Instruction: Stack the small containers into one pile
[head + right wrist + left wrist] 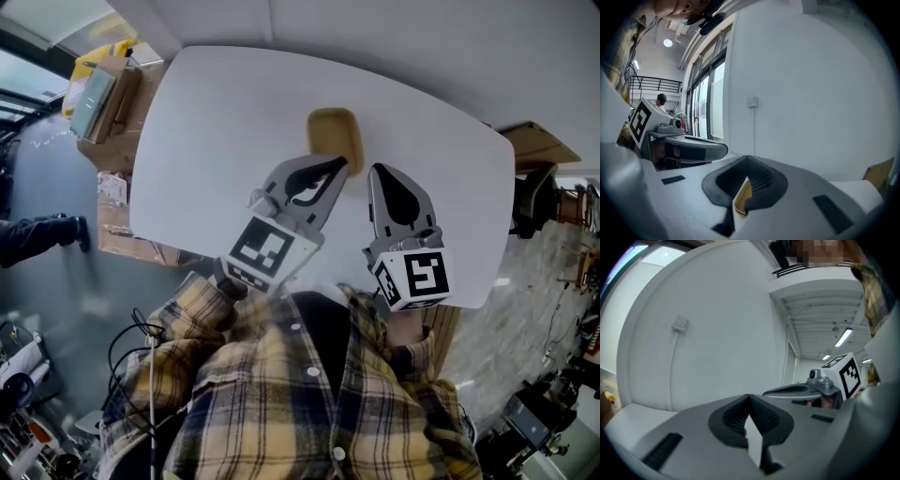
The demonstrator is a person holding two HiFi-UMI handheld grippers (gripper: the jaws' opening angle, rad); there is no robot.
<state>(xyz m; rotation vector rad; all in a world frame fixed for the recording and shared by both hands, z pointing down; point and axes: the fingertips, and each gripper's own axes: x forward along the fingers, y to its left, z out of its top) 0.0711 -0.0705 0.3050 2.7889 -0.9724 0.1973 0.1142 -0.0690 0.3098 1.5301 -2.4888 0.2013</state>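
Nearest to us, the left gripper (319, 180) and the right gripper (394, 199) are held side by side over the near half of the white oval table (206, 141). Both sets of jaws are clenched tip to tip with nothing between the pads.

Just beyond the left gripper's tips lies a mustard-yellow, rounded rectangular container (335, 139), shallow and apparently plastic, at mid-table. In the right gripper view it (742, 199) shows only as a sliver behind the closed jaws. We cannot tell whether it is one piece or several nested.

We judge the container light, fairly stiff and smooth, so liable to slide on the tabletop. We would pinch one long wall, one pad inside and one outside, with moderate force.
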